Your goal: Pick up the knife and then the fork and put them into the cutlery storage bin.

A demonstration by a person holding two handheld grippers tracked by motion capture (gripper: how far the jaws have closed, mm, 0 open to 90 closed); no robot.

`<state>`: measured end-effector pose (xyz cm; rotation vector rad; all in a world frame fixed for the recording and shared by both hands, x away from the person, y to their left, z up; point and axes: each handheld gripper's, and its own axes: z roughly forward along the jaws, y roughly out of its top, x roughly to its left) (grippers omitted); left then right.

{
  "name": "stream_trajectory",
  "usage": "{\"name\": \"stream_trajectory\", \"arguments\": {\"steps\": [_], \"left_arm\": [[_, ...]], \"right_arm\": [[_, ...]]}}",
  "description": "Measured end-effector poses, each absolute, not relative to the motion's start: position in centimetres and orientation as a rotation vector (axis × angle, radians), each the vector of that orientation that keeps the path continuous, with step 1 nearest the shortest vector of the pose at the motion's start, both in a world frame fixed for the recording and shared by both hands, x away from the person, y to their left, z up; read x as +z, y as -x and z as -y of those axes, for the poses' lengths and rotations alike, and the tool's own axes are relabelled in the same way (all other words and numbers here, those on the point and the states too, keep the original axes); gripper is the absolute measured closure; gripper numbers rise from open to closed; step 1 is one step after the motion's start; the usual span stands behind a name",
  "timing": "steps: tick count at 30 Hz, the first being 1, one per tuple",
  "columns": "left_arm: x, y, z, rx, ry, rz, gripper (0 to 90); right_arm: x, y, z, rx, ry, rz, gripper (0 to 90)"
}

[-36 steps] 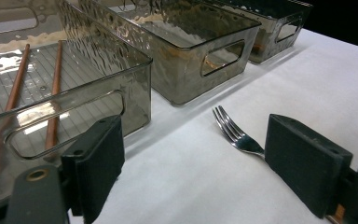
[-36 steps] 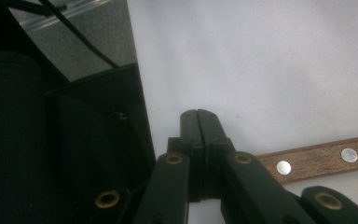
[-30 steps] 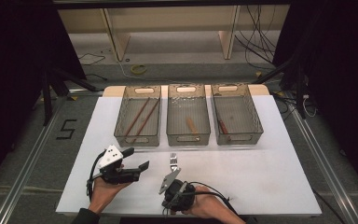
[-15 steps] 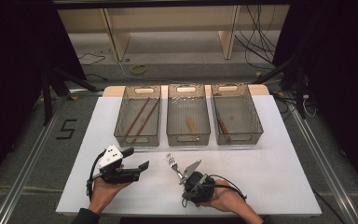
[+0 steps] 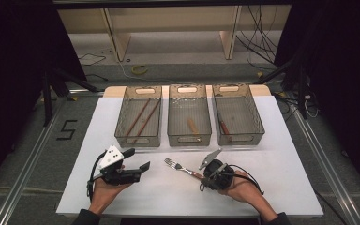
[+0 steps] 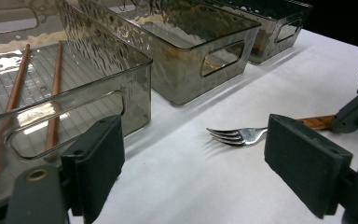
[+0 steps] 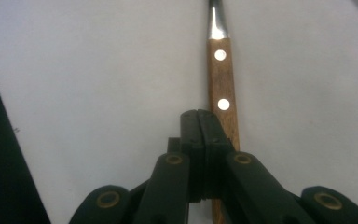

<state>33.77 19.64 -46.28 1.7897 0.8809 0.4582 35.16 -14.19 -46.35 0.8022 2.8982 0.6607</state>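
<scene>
**A:** Where are your grippers?

**B:** Your left gripper (image 5: pixel 143 168) sits at the lower left of the high view, jaws spread wide with nothing between them. Your right gripper (image 5: pixel 202 176) is at lower centre, jaws clenched on the wooden handle of the fork (image 5: pixel 180 167).

**A:** And the fork itself?

**B:** It lies on the white table (image 5: pixel 286 164), tines toward the upper left of the frame, between your two grippers. In your right gripper view the riveted handle (image 7: pixel 221 88) runs up just beside the closed jaws.

**A:** Farther back?

**B:** Three clear bins stand in a row. The left bin (image 5: pixel 138 140) holds two chopsticks (image 5: pixel 143 117), the middle bin (image 5: pixel 189 139) a wooden-handled piece, the right bin (image 5: pixel 238 137) a reddish one.
</scene>
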Motion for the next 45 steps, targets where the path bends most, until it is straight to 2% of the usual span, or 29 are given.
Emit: {"name": "stream_trajectory", "arguments": {"steps": [7,8,10,12,16,20,28,45], "left_arm": [[-46.3,-33.8,-19.6,0.458,-1.790,-0.880,19.2],[-46.3,-33.8,-19.6,0.457,-1.789,-0.880,19.2],[-46.3,-33.8,-19.6,0.457,-1.791,-0.881,19.2],[-46.3,-33.8,-19.6,0.458,-1.791,-0.879,19.2],[-46.4,-33.8,-19.6,0.457,-1.791,-0.881,19.2],[-46.4,-33.8,-19.6,0.456,-1.791,-0.882,19.2],[-46.4,-33.8,-19.6,0.457,-1.792,-0.881,19.2],[-46.4,-33.8,-19.6,0.456,-1.792,-0.880,19.2]], "right_arm": [[-46.0,-35.5,14.6,0.696,-0.821,-2.890,89.9],[-45.7,-35.5,14.7,0.724,-0.831,-2.875,83.9],[-45.0,-35.8,14.9,0.762,-0.827,-2.849,78.3],[-44.4,-36.0,15.1,0.780,-0.836,-2.826,64.2],[-44.2,-36.6,14.7,0.770,-0.845,-2.817,46.1],[-44.8,-37.1,14.1,0.725,-0.824,-2.847,41.1],[-45.4,-37.6,12.9,0.626,-0.788,-2.870,44.5],[-46.2,-37.9,11.9,0.526,-0.740,-2.911,68.7]]}}
